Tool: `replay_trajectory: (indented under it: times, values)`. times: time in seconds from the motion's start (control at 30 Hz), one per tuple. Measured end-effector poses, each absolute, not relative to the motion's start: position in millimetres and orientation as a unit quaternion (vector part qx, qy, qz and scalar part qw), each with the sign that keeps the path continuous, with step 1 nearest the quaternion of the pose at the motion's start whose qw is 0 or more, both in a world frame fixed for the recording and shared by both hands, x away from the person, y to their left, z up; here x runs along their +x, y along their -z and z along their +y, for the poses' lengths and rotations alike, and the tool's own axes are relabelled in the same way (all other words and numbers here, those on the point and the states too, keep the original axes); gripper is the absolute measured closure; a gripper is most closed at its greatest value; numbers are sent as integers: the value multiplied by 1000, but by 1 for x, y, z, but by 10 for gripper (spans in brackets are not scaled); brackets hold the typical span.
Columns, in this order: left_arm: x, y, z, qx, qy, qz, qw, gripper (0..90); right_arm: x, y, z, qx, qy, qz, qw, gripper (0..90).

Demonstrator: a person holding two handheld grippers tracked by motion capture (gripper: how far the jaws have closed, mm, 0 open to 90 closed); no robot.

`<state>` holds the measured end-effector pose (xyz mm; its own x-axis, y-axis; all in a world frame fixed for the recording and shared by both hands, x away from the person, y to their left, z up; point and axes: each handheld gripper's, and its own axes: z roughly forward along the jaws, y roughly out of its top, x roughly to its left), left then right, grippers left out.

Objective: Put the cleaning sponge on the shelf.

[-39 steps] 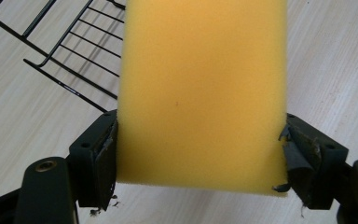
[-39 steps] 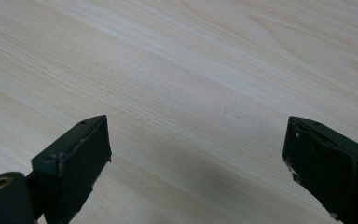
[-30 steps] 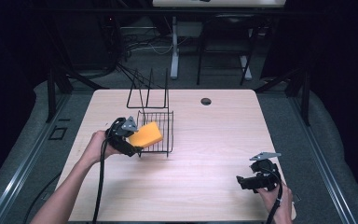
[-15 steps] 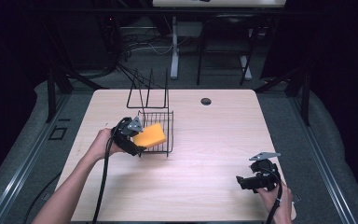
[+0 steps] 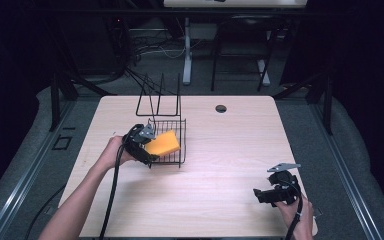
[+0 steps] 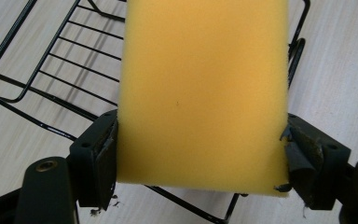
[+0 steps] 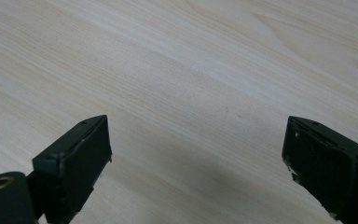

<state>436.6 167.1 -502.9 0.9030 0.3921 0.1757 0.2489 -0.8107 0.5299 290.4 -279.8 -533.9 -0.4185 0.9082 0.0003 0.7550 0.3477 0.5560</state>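
Note:
A yellow sponge [image 5: 163, 143] [image 6: 205, 93] is gripped by its near end in my left gripper [image 5: 149, 150] [image 6: 200, 154], whose pads [image 6: 107, 154] press on both of its sides. The sponge reaches out over the black wire rack [image 5: 172, 140] [image 6: 51, 60] on the left middle of the wooden table [image 5: 230, 150]. My right gripper [image 5: 260, 196] [image 7: 196, 163] rests low near the table's front right corner, jaws wide apart with bare wood between them.
The rack's tall upright wires [image 5: 159, 95] rise behind the basket part. A small round hole [image 5: 221, 108] sits in the table near its far edge. Dark floor, table legs and cables lie beyond the table.
My left gripper has carried the sponge a little to the right and down, further over the wire rack. The right gripper has stayed where it was.

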Motion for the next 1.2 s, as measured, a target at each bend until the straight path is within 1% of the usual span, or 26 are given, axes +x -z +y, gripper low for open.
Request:
replay_trajectory:
  times: [0.33,0.4,0.63,0.7,0.83,0.97,1.03,1.13,1.2]
  values:
    - [441,509,163,950,-135,160,234,223,291,534,-279,514,-245,808,155,76]
    - [442,510,163,949,-129,160,239,222,291,534,-279,513,-246,808,153,76]
    - [445,514,163,949,-133,162,237,218,292,534,-278,513,-248,807,156,76]
    - [446,516,162,952,-130,160,228,215,293,534,-277,511,-246,809,154,76]
    - [447,516,161,950,-130,159,234,207,293,533,-276,509,-248,809,156,76]
    - [447,517,161,949,-123,163,238,141,293,534,-276,508,-246,811,154,76]
    - [447,517,162,947,-123,168,246,137,293,534,-276,508,-246,811,154,76]
    - [446,516,164,943,-125,175,254,96,293,533,-276,509,-248,810,156,76]
    - [445,514,165,938,-133,180,265,90,293,533,-276,509,-247,810,156,76]
